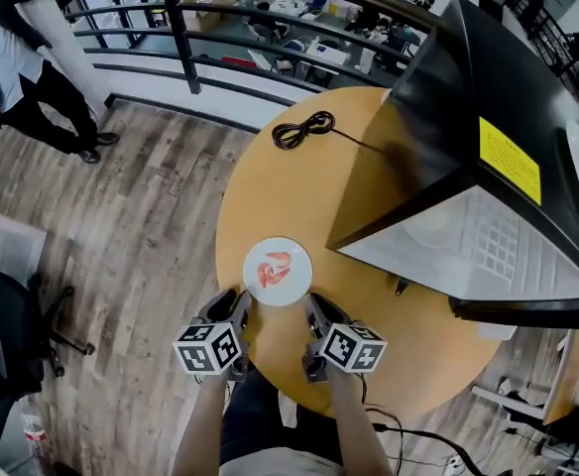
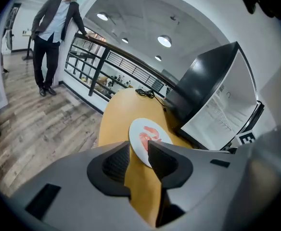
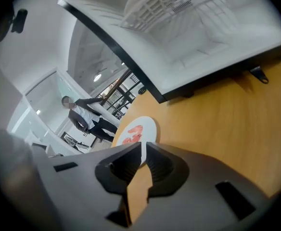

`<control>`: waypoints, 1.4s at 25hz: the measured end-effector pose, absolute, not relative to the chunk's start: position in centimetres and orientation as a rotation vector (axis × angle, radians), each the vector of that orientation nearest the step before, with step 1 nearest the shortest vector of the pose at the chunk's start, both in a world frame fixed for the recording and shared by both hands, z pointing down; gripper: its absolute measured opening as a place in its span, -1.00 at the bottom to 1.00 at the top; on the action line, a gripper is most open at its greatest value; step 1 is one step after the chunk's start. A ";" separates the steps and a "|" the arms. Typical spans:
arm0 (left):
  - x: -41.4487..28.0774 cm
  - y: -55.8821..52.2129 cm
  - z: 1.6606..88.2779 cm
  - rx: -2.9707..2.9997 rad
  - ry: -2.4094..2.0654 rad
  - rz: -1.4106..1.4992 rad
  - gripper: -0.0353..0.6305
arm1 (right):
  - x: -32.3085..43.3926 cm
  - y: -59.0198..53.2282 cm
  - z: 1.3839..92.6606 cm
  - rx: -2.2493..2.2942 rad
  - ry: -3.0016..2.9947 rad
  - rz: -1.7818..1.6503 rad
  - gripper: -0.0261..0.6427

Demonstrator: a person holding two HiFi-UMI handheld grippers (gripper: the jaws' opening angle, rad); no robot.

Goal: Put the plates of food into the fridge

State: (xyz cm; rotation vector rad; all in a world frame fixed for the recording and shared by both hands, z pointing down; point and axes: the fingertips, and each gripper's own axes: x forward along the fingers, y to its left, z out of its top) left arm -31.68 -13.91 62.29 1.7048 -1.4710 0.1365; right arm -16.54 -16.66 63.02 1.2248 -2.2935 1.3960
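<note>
While the plate [image 1: 278, 271] of food lies on the counter [image 1: 299, 181] before the open fridge [image 1: 468, 167], it is flanked at its near rim on both sides. The left hand-held gripper [image 1: 238, 303] has its jaws apart, with the rim just ahead of them. The right hand-held gripper [image 1: 314, 305] has its jaws together, and I cannot confirm that they pinch the rim. I judge that a two-sided grip is wanted: slide over the rim, close evenly, keep the plate level.

Grey wood-plank floor [image 1: 141, 216], black railing [image 1: 177, 28] — round wooden table [image 1: 270, 186]

One plate [image 1: 278, 271], perhaps two; one fridge [image 1: 468, 97]
</note>
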 end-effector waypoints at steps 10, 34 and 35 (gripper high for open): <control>-31.9 -15.3 64.2 1.569 -1.323 0.018 -0.53 | -17.3 -17.5 64.4 1.247 -2.184 1.724 -0.66; -30.7 -16.3 65.2 1.390 -1.195 -0.044 -0.71 | -18.2 -17.9 65.3 1.209 -1.969 2.212 -0.77; -30.8 -16.2 65.2 1.389 -1.203 -0.048 -0.74 | -18.1 -17.8 65.3 1.211 -1.968 2.223 -0.81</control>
